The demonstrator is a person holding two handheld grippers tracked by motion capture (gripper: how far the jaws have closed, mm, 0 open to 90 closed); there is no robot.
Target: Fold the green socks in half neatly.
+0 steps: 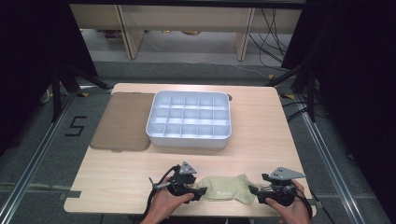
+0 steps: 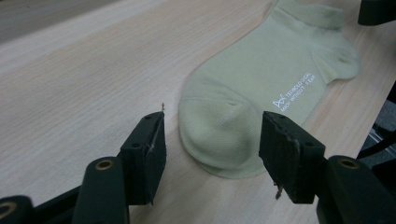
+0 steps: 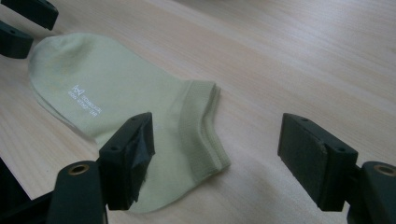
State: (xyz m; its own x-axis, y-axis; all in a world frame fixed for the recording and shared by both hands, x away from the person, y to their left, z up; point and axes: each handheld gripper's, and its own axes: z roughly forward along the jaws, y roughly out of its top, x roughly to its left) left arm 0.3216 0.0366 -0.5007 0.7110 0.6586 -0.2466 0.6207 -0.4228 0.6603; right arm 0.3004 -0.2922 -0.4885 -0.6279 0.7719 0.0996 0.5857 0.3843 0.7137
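Clearly, in the high view the sock [image 1: 225, 187] is seen flat at the counter's [image 1: 261, 140] near edge, between the left gripper [image 1: 201, 192] and right gripper [image 1: 252, 192].

In the left gripper view its fingers [image 2: 148, 145] stand apart beside the toe; the counter could be scraped.

In the right gripper view the fingers [image 3: 130, 154] gape over the cuff; only one layer might be pinched.

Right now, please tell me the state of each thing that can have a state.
Sock: lying flat on the table, not gripped, toe end toward the left gripper, cuff end toward the right.
Left gripper: jaws open, either side of the toe, not pressing.
Right gripper: jaws open at the cuff.
Compartment box: lid off, compartments empty.
Lid: flat beside the box.
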